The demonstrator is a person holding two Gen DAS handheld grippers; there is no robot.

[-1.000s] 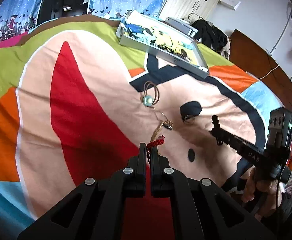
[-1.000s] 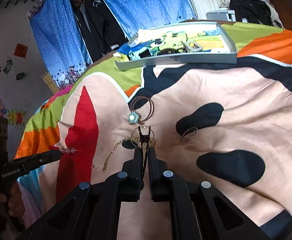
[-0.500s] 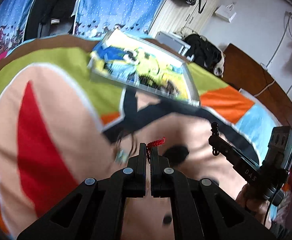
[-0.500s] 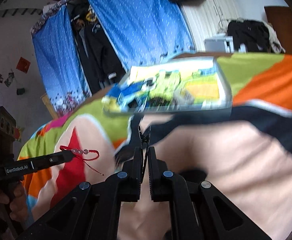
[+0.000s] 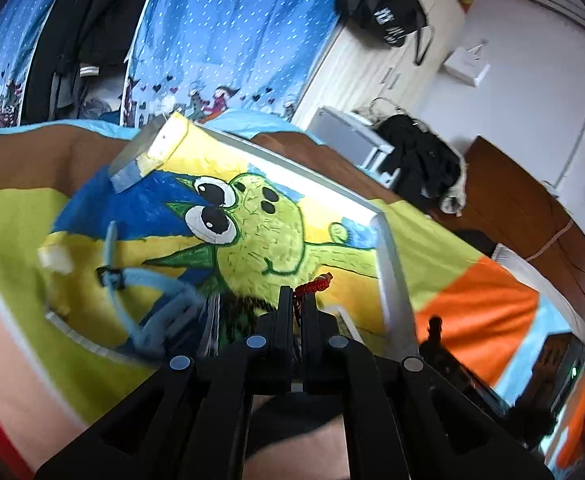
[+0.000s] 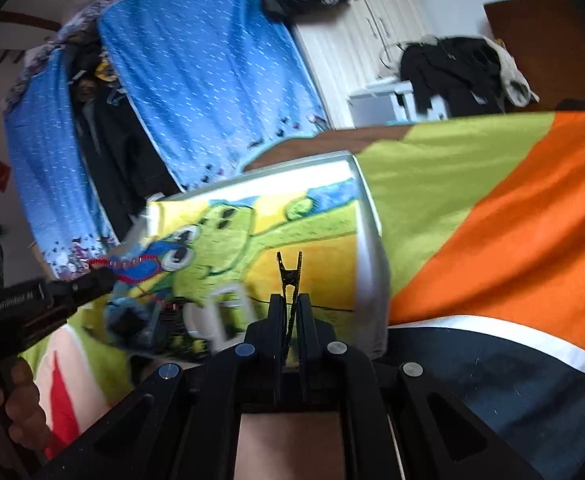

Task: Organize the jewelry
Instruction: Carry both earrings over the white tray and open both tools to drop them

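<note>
your left gripper (image 5: 299,300) is closed on a red braided cord bracelet (image 5: 314,283), the two black fingers pressed together with a short loop of the red cord curling out above and to the right of their tips. in the right wrist view the same left gripper (image 6: 100,274) reaches in from the left edge, and the red cord, strung with a few small beads, trails from its tip across the near left corner of the tray (image 6: 366,240). your right gripper (image 6: 289,308) is clamped on a small dark hair clip (image 6: 289,270), which stands upright between the fingers with its two toothed prongs spread slightly apart at the top. the clip is held above the yellow part of the tray's floor. the tray is a shallow rectangular one with pale grey walls, and its floor is painted with a green cartoon creature with big eyes on a yellow and blue ground. it sits on a bedspread (image 6: 492,208) of orange, lime green, peach and dark blue patches. inside the tray, near its front edge, lie a blue fuzzy band (image 5: 148,292) and some dark items too blurred to make out. a hand (image 6: 16,404) grips the left tool's handle at the lower left of the right wrist view. a blue dotted curtain (image 6: 196,80) hangs behind the bed.
</note>
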